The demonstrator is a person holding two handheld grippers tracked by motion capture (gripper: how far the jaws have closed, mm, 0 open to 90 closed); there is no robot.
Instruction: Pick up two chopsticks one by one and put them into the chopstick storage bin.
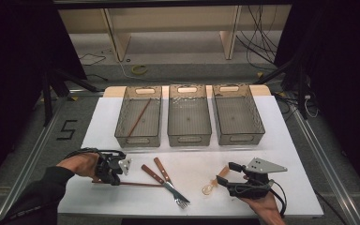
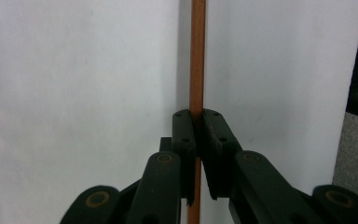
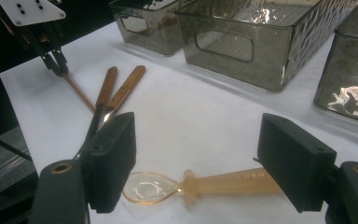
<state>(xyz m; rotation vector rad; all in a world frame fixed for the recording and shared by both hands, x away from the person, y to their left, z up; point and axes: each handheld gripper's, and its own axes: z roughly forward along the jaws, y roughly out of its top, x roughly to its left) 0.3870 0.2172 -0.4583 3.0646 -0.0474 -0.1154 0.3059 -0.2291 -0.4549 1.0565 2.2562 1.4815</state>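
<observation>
My left gripper (image 1: 114, 179) is shut on a thin brown chopstick (image 1: 138, 184) that lies level on the white table (image 1: 281, 154) at the front left. In the left gripper view its jaws pinch the chopstick (image 2: 196, 65), which runs straight ahead over the white surface. My right gripper (image 1: 225, 174) stands open at the front right, its jaws on either side of a translucent amber spoon (image 1: 211, 186). In the right gripper view the spoon (image 3: 205, 183) lies flat on the table between the wide-apart pads (image 3: 114, 158), untouched.
Three clear grey bins stand in a row at the back: left (image 1: 138, 139), middle (image 1: 190, 138), right (image 1: 240, 138). A second chopstick (image 1: 139, 117) lies in the left bin. Two wooden-handled pieces of cutlery (image 1: 161, 177), one a fork, lie crossed at the front middle.
</observation>
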